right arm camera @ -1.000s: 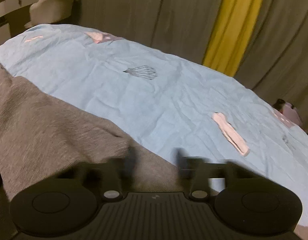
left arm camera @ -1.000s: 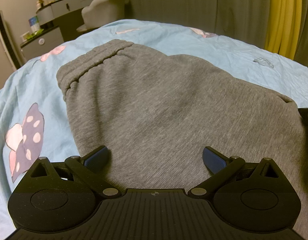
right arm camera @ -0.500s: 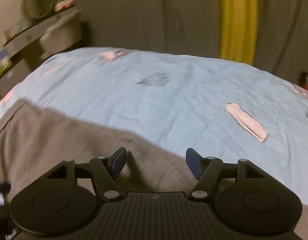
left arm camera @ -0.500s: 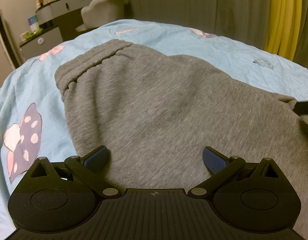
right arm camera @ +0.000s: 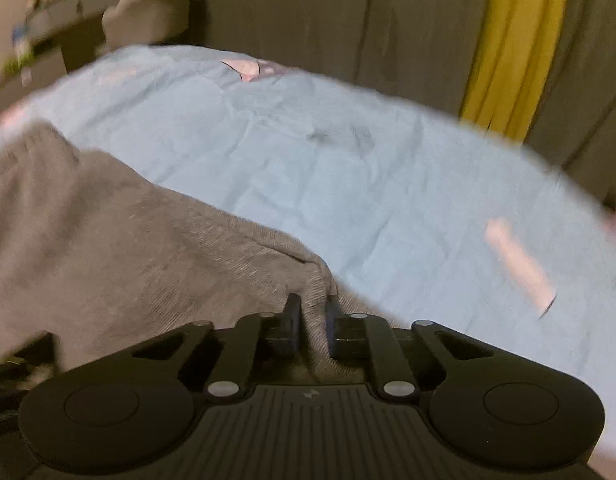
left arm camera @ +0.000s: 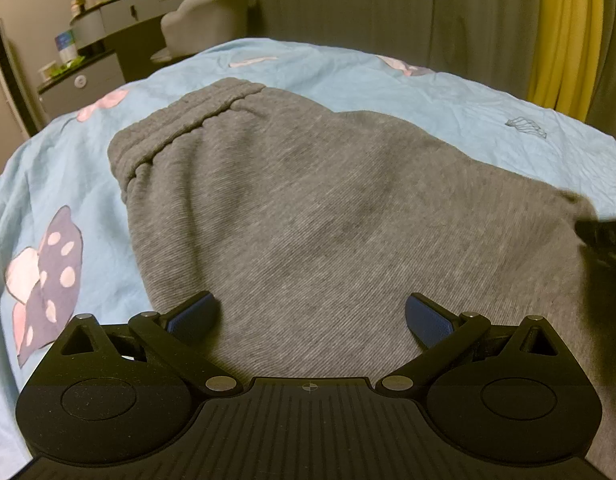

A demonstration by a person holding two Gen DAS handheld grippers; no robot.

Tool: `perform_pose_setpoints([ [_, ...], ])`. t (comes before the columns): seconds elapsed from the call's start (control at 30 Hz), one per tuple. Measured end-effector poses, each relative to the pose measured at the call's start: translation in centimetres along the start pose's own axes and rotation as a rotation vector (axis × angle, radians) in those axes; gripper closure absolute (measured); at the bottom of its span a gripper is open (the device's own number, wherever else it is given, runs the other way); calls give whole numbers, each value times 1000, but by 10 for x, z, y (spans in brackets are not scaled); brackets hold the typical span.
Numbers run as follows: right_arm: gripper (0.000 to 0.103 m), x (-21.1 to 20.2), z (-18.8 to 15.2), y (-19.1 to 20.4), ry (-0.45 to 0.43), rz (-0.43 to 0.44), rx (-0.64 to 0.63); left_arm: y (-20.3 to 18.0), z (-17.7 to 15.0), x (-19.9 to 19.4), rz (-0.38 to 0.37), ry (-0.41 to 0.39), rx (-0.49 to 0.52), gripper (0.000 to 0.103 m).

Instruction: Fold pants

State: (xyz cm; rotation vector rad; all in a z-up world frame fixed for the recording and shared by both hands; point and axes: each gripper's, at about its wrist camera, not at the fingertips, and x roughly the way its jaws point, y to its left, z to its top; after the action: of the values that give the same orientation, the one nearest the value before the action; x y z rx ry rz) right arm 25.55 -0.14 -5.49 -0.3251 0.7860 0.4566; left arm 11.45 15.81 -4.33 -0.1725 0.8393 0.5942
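Note:
Grey sweatpants [left arm camera: 308,208] lie flat on a light blue bedsheet [left arm camera: 428,96], their elastic waistband [left arm camera: 179,128] at the far left. My left gripper [left arm camera: 310,316] is open and hovers low over the near part of the pants. My right gripper [right arm camera: 312,314] is shut on a pinched fold at the right edge of the pants [right arm camera: 107,248]. The right gripper also shows as a dark blur at the right edge of the left wrist view [left arm camera: 606,232].
The sheet has pink and navy bow prints [left arm camera: 43,276]. A grey dresser with bottles [left arm camera: 103,20] and a padded chair [left arm camera: 207,20] stand beyond the bed at far left. Grey and yellow curtains [left arm camera: 564,32] hang behind.
My right gripper went from open to shut, pinching the right edge of the pants. Its view swung and is blurred. My left gripper stayed open and nearly still.

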Motion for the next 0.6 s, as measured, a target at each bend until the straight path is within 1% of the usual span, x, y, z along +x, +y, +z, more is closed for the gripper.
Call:
perform_pose_setpoints([
  [0.03, 96, 0, 5, 5, -30, -63, -39, 0, 0, 0, -1, -3, -2, 0],
  [0.07, 100, 2, 14, 6, -58, -98, -39, 0, 0, 0, -1, -7, -5, 0],
  [0.1, 102, 5, 23, 4, -77, -125, -21, 0, -1, 0, 0, -9, -3, 0],
  [0.17, 103, 14, 42, -1, -107, -229, -23, -1, -1, 1, 3, -16, 4, 0],
  [0.2, 103, 19, 48, -6, -95, -220, -7, -2, -1, 1, 4, -19, 7, 0],
  [0.23, 103, 17, 52, -15, -88, -170, 50, -2, -1, 2, 6, -23, 10, 0],
  [0.27, 103, 6, 52, -26, -117, -132, 109, -2, -1, 2, 7, -25, 11, 0],
  [0.33, 102, -20, 45, -38, -179, -113, 158, -3, 0, 4, 9, -28, 8, 0],
  [0.37, 102, -36, 36, -45, -198, -84, 186, -4, 0, 4, 12, -30, 7, 0],
  [0.4, 102, -47, 25, -48, -198, -52, 211, -5, 1, 5, 15, -32, 7, 0],
  [0.43, 102, -58, 12, -49, -184, -25, 234, -5, 1, 5, 17, -33, 7, 0],
  [0.5, 102, -66, -14, -46, -139, 2, 251, -6, 1, 6, 18, -36, 5, 0],
  [0.57, 102, -59, -31, -39, -88, 11, 258, -7, 0, 5, 23, -43, 9, 0],
  [0.6, 102, -49, -34, -37, -62, 16, 262, -7, 0, 5, 26, -49, 12, 0],
])
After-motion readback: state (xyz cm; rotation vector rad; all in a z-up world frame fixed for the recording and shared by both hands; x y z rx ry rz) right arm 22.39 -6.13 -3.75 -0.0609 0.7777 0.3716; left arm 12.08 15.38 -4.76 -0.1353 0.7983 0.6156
